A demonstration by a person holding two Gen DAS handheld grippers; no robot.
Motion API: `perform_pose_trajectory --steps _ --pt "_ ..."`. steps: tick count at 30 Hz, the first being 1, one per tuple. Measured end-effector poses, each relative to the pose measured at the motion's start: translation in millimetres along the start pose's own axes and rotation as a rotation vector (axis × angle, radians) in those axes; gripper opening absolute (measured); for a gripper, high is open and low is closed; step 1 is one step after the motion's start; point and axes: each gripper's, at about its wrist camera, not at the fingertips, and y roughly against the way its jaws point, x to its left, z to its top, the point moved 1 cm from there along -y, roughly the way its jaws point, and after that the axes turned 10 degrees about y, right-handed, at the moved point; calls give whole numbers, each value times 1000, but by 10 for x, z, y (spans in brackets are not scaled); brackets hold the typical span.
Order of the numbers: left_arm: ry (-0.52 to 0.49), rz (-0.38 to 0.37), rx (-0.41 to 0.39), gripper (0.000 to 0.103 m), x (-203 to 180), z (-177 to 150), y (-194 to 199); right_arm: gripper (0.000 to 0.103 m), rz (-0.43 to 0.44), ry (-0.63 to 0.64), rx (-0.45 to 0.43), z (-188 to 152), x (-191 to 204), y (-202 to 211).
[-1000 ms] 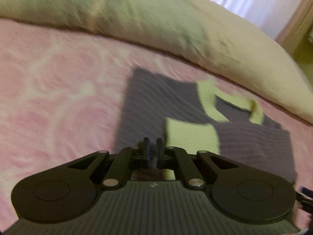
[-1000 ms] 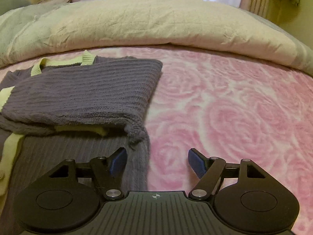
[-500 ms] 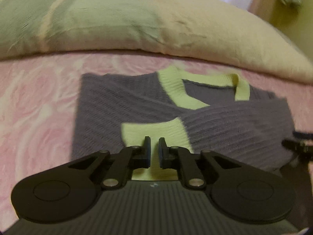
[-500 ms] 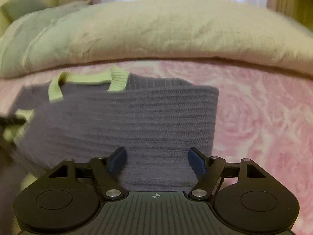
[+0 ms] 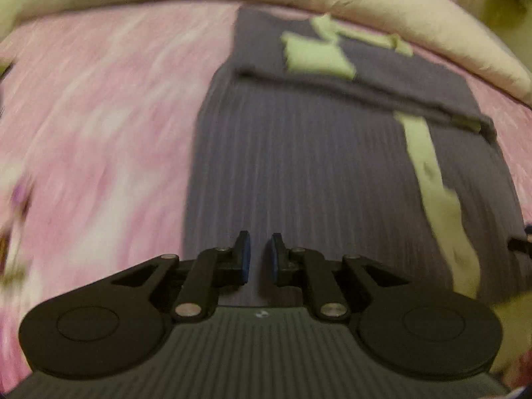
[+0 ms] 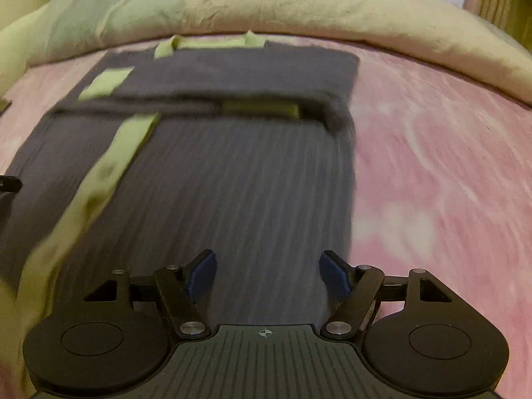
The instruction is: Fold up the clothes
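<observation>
A purple ribbed cardigan point(image 6: 239, 179) with yellow-green trim point(image 6: 109, 163) lies flat on the pink rose-patterned bed point(image 6: 442, 173), its sleeves folded across the far part. The left gripper point(image 5: 258, 257) hovers over its near hem, narrowly parted and holding nothing. The right gripper point(image 6: 266, 274) is wide apart over the near right hem. A cream duvet point(image 6: 299, 3) lies beyond.

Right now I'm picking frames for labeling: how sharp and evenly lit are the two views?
Left wrist view: motion-smeared pink bedspread, soft cardigan, crisp left gripper. Right wrist view: milder blur, fisheye-curved duvet, bright window glare at the top.
</observation>
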Motion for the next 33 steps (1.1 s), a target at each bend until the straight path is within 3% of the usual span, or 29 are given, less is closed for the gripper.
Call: perform_pose_trajectory --steps 7,12,13,17,21,24,33 --pt "-50 28 162 11 41 -588 513 73 -51 -206 198 -816 191 551" --pt "56 104 324 11 162 -559 908 73 -102 -323 273 -810 481 935" --pt "58 91 318 12 124 -482 1044 73 -78 -334 255 -742 570 1075" --pt "1 49 227 33 -164 -85 1600 73 -6 -329 175 -296 853 1571" --pt "-40 24 141 39 -455 220 2037 73 5 -307 105 120 1098 1982" --pt "-59 15 102 46 -603 299 2305 73 10 -285 76 271 1240 2255" --pt "-105 66 54 46 -934 156 2716 73 31 -205 30 366 1345 2718"
